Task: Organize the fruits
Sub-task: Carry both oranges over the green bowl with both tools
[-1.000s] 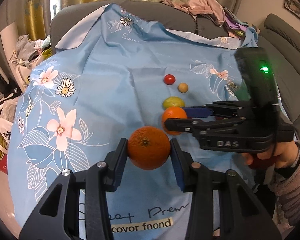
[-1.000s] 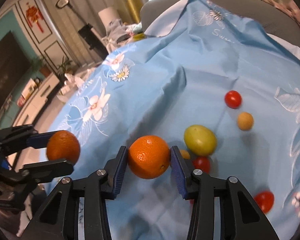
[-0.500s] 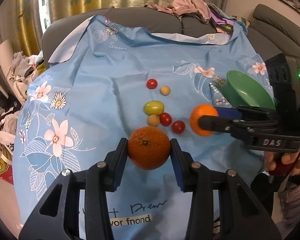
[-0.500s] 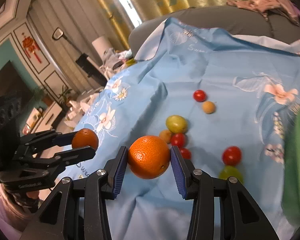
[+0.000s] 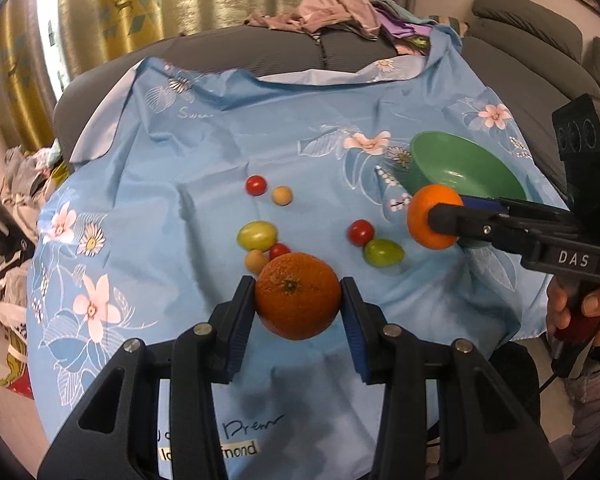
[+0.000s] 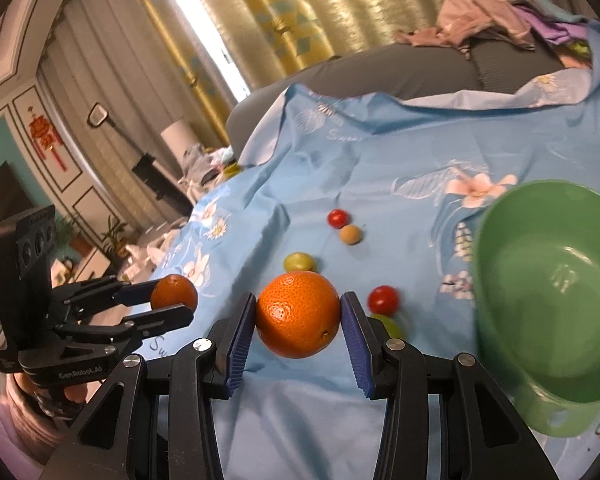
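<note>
My left gripper [image 5: 298, 296] is shut on a dark orange [image 5: 298, 296] held above the blue floral cloth [image 5: 204, 152]. My right gripper [image 6: 298, 314] is shut on a brighter orange [image 6: 298, 314]; in the left wrist view that orange [image 5: 428, 216] hangs just left of the green bowl [image 5: 466, 168]. The bowl [image 6: 548, 320] is empty and sits close on the right in the right wrist view. Red tomatoes [image 5: 256, 185], green fruits [image 5: 257, 235] and small tan fruits [image 5: 282, 195] lie on the cloth. The left gripper with its orange [image 6: 175, 292] shows at the left.
The cloth covers a grey sofa [image 5: 260, 52] with a heap of clothes [image 5: 332, 12] on its back. Bags and clutter [image 5: 4, 200] lie on the floor to the left. Gold curtains [image 6: 300, 12] hang behind.
My right gripper has carried its orange rightward to the green bowl's near rim. The bowl has come fully into both views. My left gripper still holds its orange, raised a little.
</note>
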### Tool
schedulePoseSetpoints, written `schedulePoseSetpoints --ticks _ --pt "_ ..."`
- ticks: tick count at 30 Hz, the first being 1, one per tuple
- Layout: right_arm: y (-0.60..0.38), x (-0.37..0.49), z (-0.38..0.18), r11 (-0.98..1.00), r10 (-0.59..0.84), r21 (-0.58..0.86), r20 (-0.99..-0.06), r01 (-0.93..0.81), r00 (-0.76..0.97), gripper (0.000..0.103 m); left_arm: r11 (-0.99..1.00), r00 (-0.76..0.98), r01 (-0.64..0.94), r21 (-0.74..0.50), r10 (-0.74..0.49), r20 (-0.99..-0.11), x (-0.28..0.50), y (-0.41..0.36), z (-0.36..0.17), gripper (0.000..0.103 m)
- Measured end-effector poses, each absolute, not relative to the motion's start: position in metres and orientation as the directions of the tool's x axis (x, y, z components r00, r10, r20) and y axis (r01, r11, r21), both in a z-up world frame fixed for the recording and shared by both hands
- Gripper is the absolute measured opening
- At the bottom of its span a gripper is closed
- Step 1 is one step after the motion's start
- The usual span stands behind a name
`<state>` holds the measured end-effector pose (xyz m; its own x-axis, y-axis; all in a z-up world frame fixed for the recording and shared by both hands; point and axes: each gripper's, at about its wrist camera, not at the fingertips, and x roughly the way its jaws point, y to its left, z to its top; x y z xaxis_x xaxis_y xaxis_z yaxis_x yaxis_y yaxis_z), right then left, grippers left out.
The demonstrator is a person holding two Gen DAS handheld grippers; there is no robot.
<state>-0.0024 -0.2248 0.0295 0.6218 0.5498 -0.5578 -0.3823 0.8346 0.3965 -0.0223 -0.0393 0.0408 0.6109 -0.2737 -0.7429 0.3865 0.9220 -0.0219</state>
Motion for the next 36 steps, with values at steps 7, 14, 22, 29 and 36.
schedulePoseSetpoints --ticks 7,14,22,29,36 --pt "-0.253 -0.01 0.035 0.843 0.529 0.413 -0.523 -0.344 0.668 0.045 0.9 0.609 0.437 0.014 -0.284 -0.74 -0.016 -0.067 0.046 0.042" --pt "-0.289 -0.02 0.035 0.863 0.475 0.426 -0.5 -0.272 0.724 0.045 0.859 0.592 0.512 0.027 -0.33 -0.735 -0.004 -0.112 0.05 0.042" --pt "-0.343 -0.034 0.033 0.9 0.346 0.416 -0.5 -0.13 0.794 0.045 0.795 0.543 0.606 0.002 -0.411 -0.732 0.022 -0.178 0.051 0.042" --pt "-0.366 -0.035 0.021 0.936 0.223 0.353 -0.567 -0.012 0.793 0.045 0.757 0.483 0.654 -0.001 -0.419 -0.769 0.042 -0.231 0.031 0.042" --pt "-0.375 -0.038 0.015 0.954 0.163 0.299 -0.594 0.027 0.788 0.045 0.747 0.458 0.664 0.01 -0.397 -0.795 0.054 -0.251 0.014 0.043"
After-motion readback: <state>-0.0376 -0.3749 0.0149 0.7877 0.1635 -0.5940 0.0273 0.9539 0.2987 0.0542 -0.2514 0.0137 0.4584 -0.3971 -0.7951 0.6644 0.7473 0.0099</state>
